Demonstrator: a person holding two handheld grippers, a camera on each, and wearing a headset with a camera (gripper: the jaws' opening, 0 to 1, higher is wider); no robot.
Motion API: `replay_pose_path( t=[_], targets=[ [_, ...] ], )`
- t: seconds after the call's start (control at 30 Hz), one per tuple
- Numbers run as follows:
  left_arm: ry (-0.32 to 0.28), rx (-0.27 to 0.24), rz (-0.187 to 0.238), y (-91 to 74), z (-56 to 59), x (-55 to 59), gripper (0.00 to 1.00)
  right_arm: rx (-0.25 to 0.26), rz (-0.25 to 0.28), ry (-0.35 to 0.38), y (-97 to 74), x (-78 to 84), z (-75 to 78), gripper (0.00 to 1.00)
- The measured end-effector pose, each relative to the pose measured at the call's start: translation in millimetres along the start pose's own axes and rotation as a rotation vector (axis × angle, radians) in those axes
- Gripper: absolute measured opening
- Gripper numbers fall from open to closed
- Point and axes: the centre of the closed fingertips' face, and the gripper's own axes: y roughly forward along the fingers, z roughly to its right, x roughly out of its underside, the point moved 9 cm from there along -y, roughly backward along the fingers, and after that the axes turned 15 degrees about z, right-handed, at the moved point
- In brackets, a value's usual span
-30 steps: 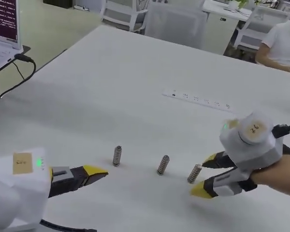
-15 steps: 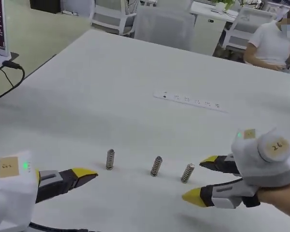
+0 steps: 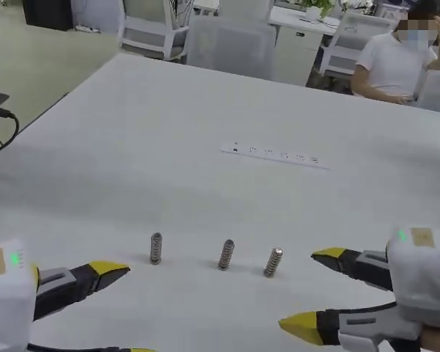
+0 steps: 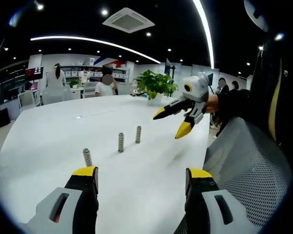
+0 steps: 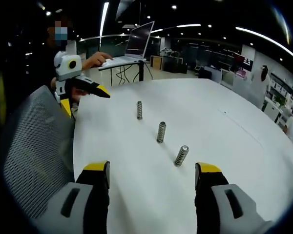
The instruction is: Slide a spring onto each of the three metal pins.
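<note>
Three springs stand in a row on the white table (image 3: 205, 103), toward its near edge. The left spring (image 3: 155, 248) is upright and the middle spring (image 3: 226, 254) stands a short way to its right. The right spring (image 3: 273, 262) leans a little and shows a bright metal end at its top. They are spaced apart and none touches another. The left gripper (image 3: 125, 312) hangs low over the near left of the table, well clear of the left spring. Its yellow-tipped jaws are spread apart with nothing between them and point toward the row. The right gripper (image 3: 306, 288) hovers just right of the right spring, its jaws also wide apart and empty. Its far tip is near that spring but not touching it. Beyond the springs, farther across the table, a white power strip (image 3: 275, 154) lies flat. Past the far edge are office chairs (image 3: 227, 40), and a person (image 3: 396, 62) in a white shirt sits at the far right. A dark cable (image 3: 0, 125) loops at the far left. In the right gripper view an open laptop (image 5: 139, 41) stands beyond the left gripper, and a mesh chair back (image 5: 34, 146) stands beside the table's near edge.
</note>
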Motion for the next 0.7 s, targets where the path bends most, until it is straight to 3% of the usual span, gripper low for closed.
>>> replay_pose_path(
  t=[0.27, 0.7],
  targets=[
    [-0.003, -0.013, 0.000, -3.7, -1.0, 1.0, 0.69, 0.035, 0.039, 0.033, -6.7, 3.0, -9.0, 0.74],
    [-0.002, -0.016, 0.001, -3.7, -4.7, 2.8, 0.69, 0.065, 0.008, 0.083, -12.3, 22.4, -10.7, 0.77]
  ],
)
